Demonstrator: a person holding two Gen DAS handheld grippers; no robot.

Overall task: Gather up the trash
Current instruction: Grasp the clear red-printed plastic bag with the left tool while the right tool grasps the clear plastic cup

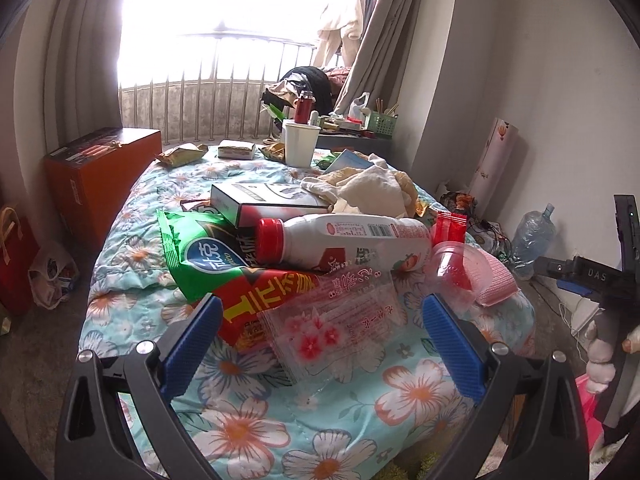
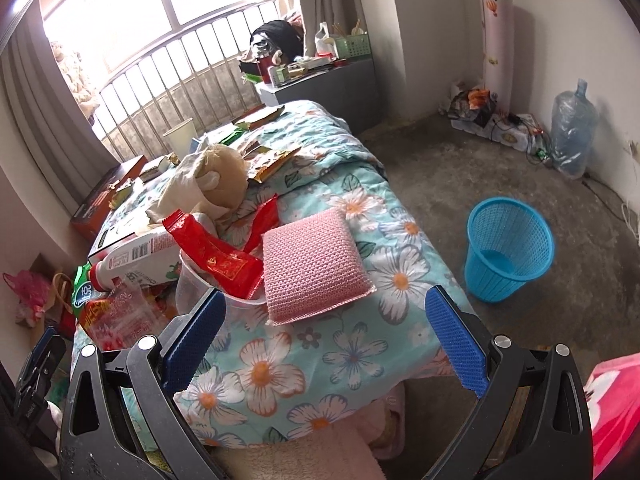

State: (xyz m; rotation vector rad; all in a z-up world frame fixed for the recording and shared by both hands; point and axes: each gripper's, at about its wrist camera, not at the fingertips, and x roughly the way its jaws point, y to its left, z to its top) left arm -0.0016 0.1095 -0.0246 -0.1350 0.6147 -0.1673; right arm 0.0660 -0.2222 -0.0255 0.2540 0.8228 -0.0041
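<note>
Two hand-held grippers are seen over a bed covered by a floral quilt (image 1: 420, 396), both with blue-padded jaws spread wide and nothing held between them. Between and just ahead of the left hand-held gripper (image 1: 322, 344) a clear flower-printed wrapper (image 1: 332, 320) is spread on the quilt, overlapping a red and yellow snack bag (image 1: 260, 296); a green snack bag (image 1: 200, 256) lies beyond, to the left. Further ahead, a white bottle with a red cap (image 1: 344, 240) is laid on its side across the bags, with a clear plastic cup (image 1: 452, 272) to its right. Ahead of the right hand-held gripper (image 2: 322, 328) a pink knitted pad (image 2: 312, 264) is seen flat on the quilt, touching the rim of the clear cup, in which a red wrapper (image 2: 216, 256) is stuck. Well to the right, on the floor, a blue mesh wastebasket (image 2: 508, 248) stands tilted, apparently empty
</note>
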